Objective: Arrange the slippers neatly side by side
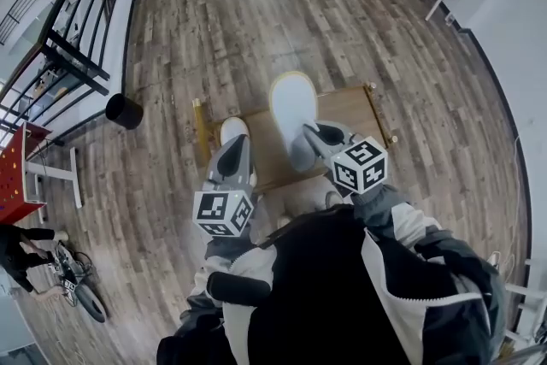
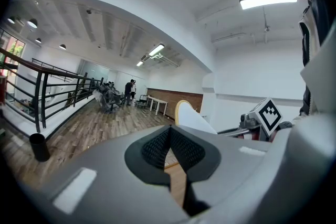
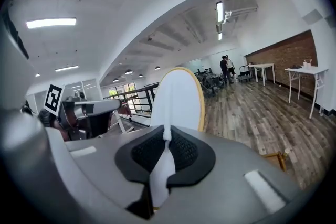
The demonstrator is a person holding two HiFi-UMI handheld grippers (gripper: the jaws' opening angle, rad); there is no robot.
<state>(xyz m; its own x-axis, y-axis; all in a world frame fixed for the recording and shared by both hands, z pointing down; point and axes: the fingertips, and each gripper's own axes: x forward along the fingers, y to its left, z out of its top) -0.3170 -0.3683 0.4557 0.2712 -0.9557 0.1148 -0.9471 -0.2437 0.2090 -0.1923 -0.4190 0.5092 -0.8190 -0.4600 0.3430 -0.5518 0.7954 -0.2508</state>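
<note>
Head view looks steeply down on a low wooden stand (image 1: 352, 108) on the plank floor, with both grippers held over it.

The right gripper (image 1: 313, 141) has its jaws pinched together on the thin edge of a white slipper (image 1: 293, 101). In the right gripper view a strip of white material runs down between the dark pads (image 3: 184, 153). The slipper (image 3: 176, 98) rises beyond them as a pale oval with a yellowish rim, lifted clear of the stand, not lying on it. Gripping it by the edge leaves the whole body hanging free, which I judge makes it easy to turn and line up before it is set down.

The left gripper (image 1: 232, 151) is closed and empty. The left gripper view shows its jaws meeting, with only a sliver of wood visible through the gap below them. That view also catches the carried slipper (image 2: 192, 117) off to its right.

Just past the left gripper's tip, the head view shows a rounded white shape (image 1: 233, 130) on the near-left part of the stand. It looks like the toe of the second slipper, though most of it is hidden under the gripper.

The two slippers are not yet side by side. One is in the air over the middle of the stand, and the other, if I read it right, rests to its left. Lowering the carried one alongside calls for matching its heading, since a soft edge grip may let it swing.
</note>
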